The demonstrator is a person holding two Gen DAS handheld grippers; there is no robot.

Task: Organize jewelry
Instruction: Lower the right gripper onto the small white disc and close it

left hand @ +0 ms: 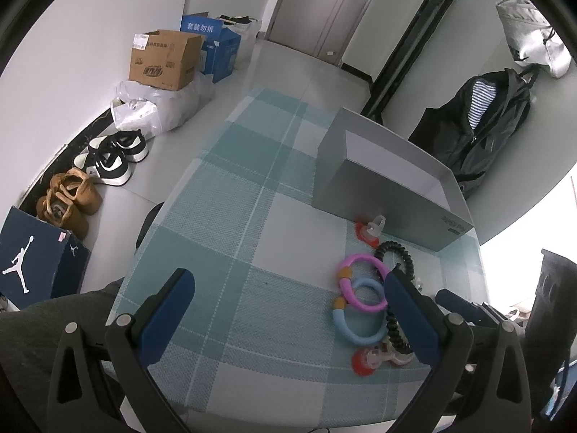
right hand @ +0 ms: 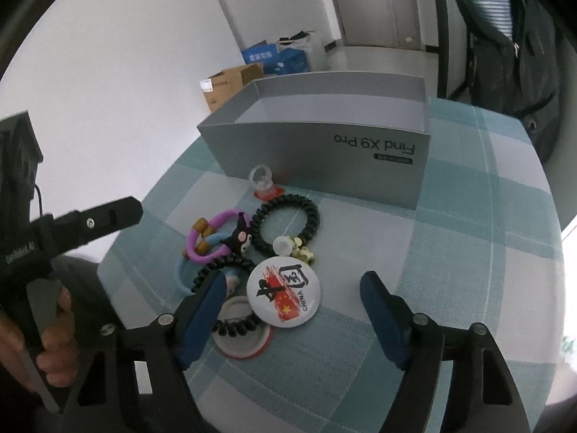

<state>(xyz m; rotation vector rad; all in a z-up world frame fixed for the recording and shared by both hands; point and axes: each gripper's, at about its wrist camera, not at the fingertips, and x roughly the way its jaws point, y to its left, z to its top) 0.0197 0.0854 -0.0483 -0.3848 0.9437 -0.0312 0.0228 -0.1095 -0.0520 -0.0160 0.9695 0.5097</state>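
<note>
Big picture first: the checked worktop (right hand: 450, 252) carries the open grey box (right hand: 324, 144) at the far side, empty as far as can be seen, and the jewelry heap sits just in front of it. The right tool (right hand: 292, 306) hangs right over that heap, jaws partly spread with nothing pinched, the round badge (right hand: 283, 294) lying between them. The left tool (left hand: 288, 310) stands wide and empty, with the pink ring (left hand: 360, 281) and blue ring (left hand: 355, 319) off beside its right finger. The right looks nearer for the pick; the box lies straight ahead.
</note>
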